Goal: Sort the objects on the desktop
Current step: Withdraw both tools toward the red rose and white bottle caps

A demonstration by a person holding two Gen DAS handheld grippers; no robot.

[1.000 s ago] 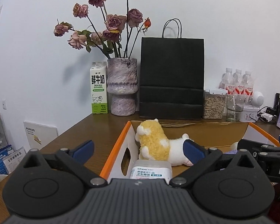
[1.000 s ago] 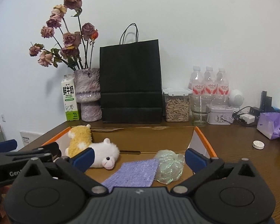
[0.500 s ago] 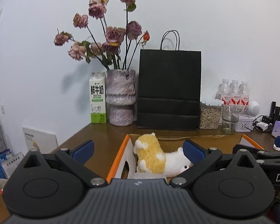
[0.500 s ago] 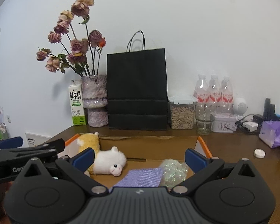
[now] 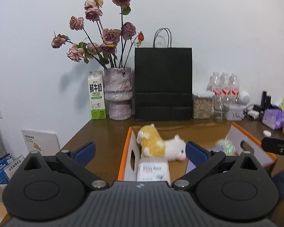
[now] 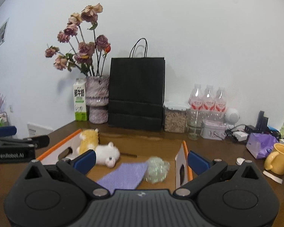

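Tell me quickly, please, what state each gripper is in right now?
Left gripper: open, holding nothing.
Right gripper: open, holding nothing.

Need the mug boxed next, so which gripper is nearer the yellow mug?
Right. The yellow mug sits just right of the right gripper; the left gripper is over the box's far-left side.

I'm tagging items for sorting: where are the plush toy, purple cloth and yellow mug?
plush toy point(image 6: 106, 154): right wrist view, white body
purple cloth point(image 6: 124, 176): right wrist view, centre
yellow mug point(image 6: 280, 159): right wrist view, side wall

"鲜牛奶" on the milk carton point(image 5: 97, 98), "GenRobot.AI" on the left claw point(image 6: 11, 152) body
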